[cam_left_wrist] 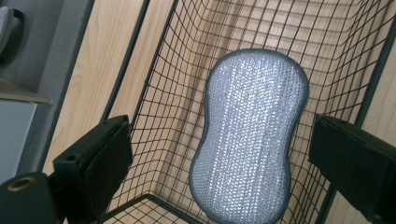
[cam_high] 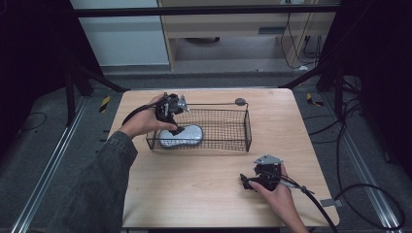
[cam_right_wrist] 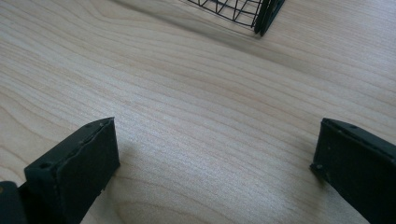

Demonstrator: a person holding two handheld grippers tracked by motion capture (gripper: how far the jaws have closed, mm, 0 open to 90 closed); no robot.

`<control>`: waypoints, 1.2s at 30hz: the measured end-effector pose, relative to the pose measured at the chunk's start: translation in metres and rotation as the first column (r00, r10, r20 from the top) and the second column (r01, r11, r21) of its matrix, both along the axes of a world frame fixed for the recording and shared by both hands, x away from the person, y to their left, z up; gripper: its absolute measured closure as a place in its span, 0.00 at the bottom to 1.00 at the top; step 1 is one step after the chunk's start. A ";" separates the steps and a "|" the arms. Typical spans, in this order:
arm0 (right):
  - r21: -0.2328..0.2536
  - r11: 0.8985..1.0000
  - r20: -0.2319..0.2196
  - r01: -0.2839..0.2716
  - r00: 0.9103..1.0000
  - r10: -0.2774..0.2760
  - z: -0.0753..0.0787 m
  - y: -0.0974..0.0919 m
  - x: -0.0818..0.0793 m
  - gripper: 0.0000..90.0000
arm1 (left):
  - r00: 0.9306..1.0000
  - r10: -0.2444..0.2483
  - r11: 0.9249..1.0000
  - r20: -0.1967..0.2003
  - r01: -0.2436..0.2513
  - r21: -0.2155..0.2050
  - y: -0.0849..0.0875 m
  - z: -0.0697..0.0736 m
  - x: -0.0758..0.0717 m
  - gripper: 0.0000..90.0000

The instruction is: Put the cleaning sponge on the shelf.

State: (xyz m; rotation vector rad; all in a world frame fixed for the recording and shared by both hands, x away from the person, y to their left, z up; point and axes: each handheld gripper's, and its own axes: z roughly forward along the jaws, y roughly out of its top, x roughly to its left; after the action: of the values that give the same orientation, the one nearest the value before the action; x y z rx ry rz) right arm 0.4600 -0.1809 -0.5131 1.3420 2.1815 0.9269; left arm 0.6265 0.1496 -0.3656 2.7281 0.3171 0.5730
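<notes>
My left tongs (cam_high: 176,127) hang over the near-left end of the black wire basket (cam_high: 228,141), tips pointed down into it, and their jaws stand wide apart with nothing between them. In the left gripper view (cam_left_wrist: 219,154) the two black pads frame a silvery, peanut-shaped scrubbing pad (cam_left_wrist: 250,140) with a grey edge, lying flat on the basket floor; the pads are above it and I cannot see them touching it. From the high view the scrubbing pad (cam_high: 182,137) sits in the left part of the basket, close to the front wall, with the rest of the basket floor bare.

My right tongs (cam_high: 246,183) are held low at the near-right part of the light wooden table (cam_high: 194,194), well apart from the basket, pointing left. Their jaws are spread too, and in the right gripper view (cam_right_wrist: 215,154) plain wood grain lies between them, with one corner of the basket (cam_right_wrist: 261,14) showing at the top. A thin wire handle with a dark knob (cam_high: 240,102) runs along the basket's far rim.
</notes>
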 end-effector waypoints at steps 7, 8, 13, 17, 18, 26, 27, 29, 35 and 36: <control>0.000 1.000 0.000 0.001 1.000 -0.001 0.000 0.000 0.000 0.00 | 1.000 0.006 0.999 0.009 -0.006 -0.039 0.000 0.004 -0.007 0.07; 0.001 1.000 -0.001 0.001 1.000 -0.001 0.000 0.000 0.000 0.00 | 1.000 0.012 0.999 0.010 -0.011 -0.044 0.000 0.005 -0.008 0.07; 0.001 1.000 -0.001 0.002 1.000 -0.002 0.000 0.000 0.000 0.00 | 0.999 0.033 0.998 0.015 -0.032 -0.058 0.002 0.006 -0.012 0.07; -0.002 1.000 0.000 0.001 1.000 -0.001 0.000 0.000 0.000 0.00 | 0.998 0.052 0.996 0.027 -0.050 -0.069 0.003 0.007 -0.016 0.07; -0.002 1.000 0.000 0.000 1.000 0.000 0.000 0.000 0.000 0.00 | 0.998 0.056 0.995 0.023 -0.054 -0.078 0.004 0.008 -0.017 0.07; -0.003 1.000 0.002 0.000 1.000 0.000 0.000 0.000 0.000 0.00 | 0.997 0.075 0.990 0.026 -0.071 -0.118 0.005 0.006 -0.029 0.06; -0.002 1.000 0.000 0.001 1.000 -0.001 0.000 0.000 0.000 0.00 | 0.996 0.082 0.989 0.024 -0.078 -0.127 0.005 0.007 -0.030 0.06; -0.002 1.000 0.001 0.000 1.000 0.000 0.000 0.000 0.000 0.00 | 0.995 0.094 0.985 0.019 -0.090 -0.145 0.005 0.007 -0.033 0.06; 0.000 1.000 0.001 0.003 1.000 -0.003 0.000 0.000 0.000 0.00 | 0.992 0.123 0.977 0.021 -0.118 -0.175 0.004 0.008 -0.043 0.06; 0.000 1.000 0.001 0.003 1.000 -0.003 0.000 0.000 0.000 0.00 | 0.992 0.126 0.978 0.024 -0.120 -0.173 0.004 0.008 -0.045 0.06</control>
State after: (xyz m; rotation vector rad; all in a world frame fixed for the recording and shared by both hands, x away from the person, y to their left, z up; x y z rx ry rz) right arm 0.4598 -0.1807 -0.5132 1.3440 2.1787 0.9262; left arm 0.5818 0.1533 -0.3572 2.5433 0.5050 0.5958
